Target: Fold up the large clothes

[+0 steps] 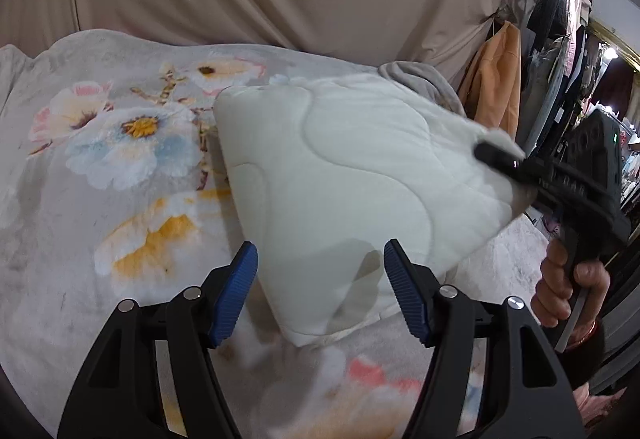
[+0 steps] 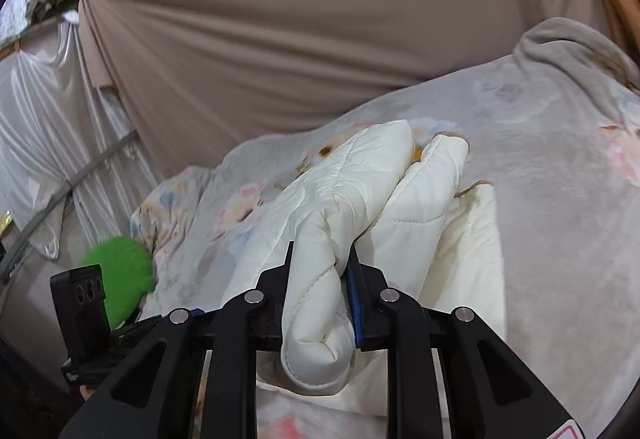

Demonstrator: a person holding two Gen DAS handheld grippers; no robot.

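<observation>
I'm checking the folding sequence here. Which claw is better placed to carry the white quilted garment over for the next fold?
The right claw: it is shut on the white quilted garment, lifting its edge above the floral blanket. The left claw is open, holding nothing.

Left wrist cam: sits behind its own tongs (image 1: 320, 295), looks down-forward over the bed (image 1: 80, 175), close. Right wrist cam: same setup, close, faces the curtain (image 2: 280, 31). Both share the white quilted garment (image 1: 344, 175) and bed.
</observation>
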